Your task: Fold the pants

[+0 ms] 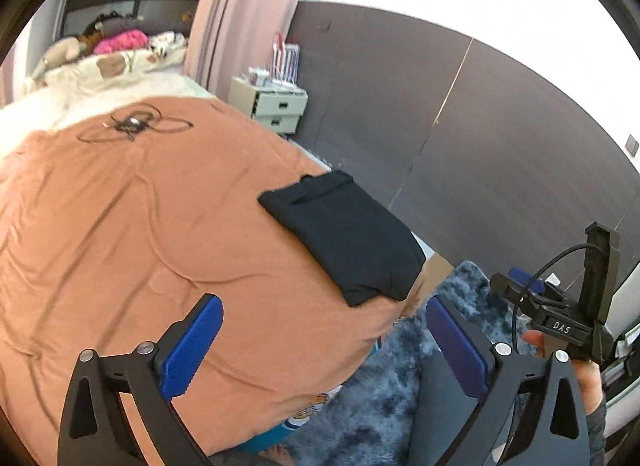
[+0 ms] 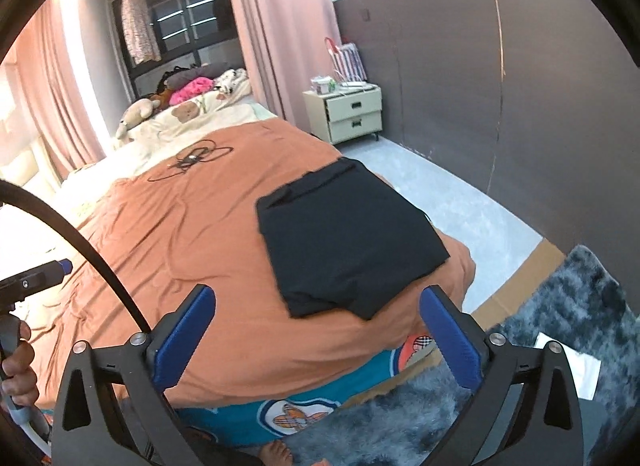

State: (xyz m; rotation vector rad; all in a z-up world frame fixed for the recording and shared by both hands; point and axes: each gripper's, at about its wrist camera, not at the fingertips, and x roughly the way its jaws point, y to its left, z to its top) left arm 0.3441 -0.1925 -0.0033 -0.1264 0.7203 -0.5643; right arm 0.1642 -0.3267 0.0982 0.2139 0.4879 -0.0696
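Pants [image 2: 348, 242], black and folded into a compact rectangle, lie on the orange bedspread [image 2: 192, 250] just beyond the right gripper [image 2: 318, 340], long axis running away from it. Both the right and left gripper [image 1: 324, 340] stand wide apart, empty. Farther off, a cream nightstand [image 2: 352, 113] carries small items.

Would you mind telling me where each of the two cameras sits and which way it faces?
Left wrist: on the left gripper, jaws open, looking down across the orange bed cover at the folded black pants; the right gripper and its hand show at right.
Right wrist: on the right gripper, jaws open, facing the pants up the bed; the left gripper shows at left, a bare foot below.
Shared: pants, cover, nightstand, coiled cable.
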